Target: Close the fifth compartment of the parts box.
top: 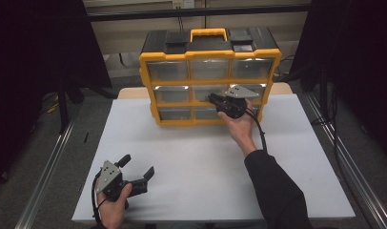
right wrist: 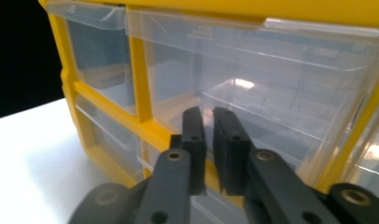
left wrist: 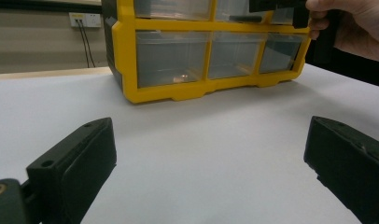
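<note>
A yellow and black drawer organizer (top: 210, 56) with clear drawers and a yellow handle stands at the far side of the white table (top: 196, 157). My right gripper (top: 213, 99) is at the front of its middle row, its tips against the centre drawer (top: 201, 92). In the right gripper view the jaws of my right gripper (right wrist: 209, 116) stand a narrow slit apart right before that clear drawer (right wrist: 281, 88), with nothing seen between them. My left gripper (top: 137, 165) rests near the table's front left, wide open and empty; in its own view my left gripper (left wrist: 208, 135) faces the organizer (left wrist: 127, 70).
Metal rails run along the floor on both sides of the table. A black frame and dark curtains stand to the left and right. The person's right hand (left wrist: 355, 28) is seen by the organizer's right end.
</note>
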`<state>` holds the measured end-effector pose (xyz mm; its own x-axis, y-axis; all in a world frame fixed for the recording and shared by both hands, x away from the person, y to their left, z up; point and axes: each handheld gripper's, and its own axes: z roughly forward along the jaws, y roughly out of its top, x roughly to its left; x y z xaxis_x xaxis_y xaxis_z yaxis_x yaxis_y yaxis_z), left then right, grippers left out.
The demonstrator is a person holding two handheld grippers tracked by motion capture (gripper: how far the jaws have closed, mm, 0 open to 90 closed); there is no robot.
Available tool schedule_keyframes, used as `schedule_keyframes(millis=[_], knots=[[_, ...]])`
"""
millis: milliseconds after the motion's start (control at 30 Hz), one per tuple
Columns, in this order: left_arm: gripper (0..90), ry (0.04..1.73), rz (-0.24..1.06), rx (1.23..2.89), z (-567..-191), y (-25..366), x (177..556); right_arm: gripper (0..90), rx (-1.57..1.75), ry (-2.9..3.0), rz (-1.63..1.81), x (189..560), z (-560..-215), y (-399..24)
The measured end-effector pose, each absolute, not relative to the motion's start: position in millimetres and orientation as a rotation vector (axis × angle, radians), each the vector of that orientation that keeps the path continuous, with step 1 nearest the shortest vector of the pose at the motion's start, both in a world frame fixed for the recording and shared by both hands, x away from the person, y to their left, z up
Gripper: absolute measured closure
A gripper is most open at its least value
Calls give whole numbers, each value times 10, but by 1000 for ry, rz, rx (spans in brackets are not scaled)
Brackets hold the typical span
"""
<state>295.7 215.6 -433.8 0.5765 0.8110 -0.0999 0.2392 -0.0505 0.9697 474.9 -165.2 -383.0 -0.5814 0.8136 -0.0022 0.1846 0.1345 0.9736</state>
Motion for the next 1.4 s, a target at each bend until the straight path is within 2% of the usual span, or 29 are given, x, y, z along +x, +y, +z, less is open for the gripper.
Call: schedule_keyframes(millis=[233,400,667,933,1233,1400], knots=[[24,901,593,1593,-4332,2152,2954,615,976,1847,1507,4669,-3835,-1667],[24,900,592,1595,-4330,2157,2949,533,959,1852,1520,4610,-3821,-1686],[24,906,595,1586,-4329,2152,2938,295,992,1836,1520,4518,-3801,-1715],[24,907,598,1582,-4327,2155,2937,92,1032,1802,1492,4418,-3805,-1759],[24,904,604,1588,-4324,2153,2939,15,1064,1772,1478,4294,-3813,-1853],[23,905,612,1587,-4322,2154,2942,6,1057,1758,1492,4213,-3810,-1910]])
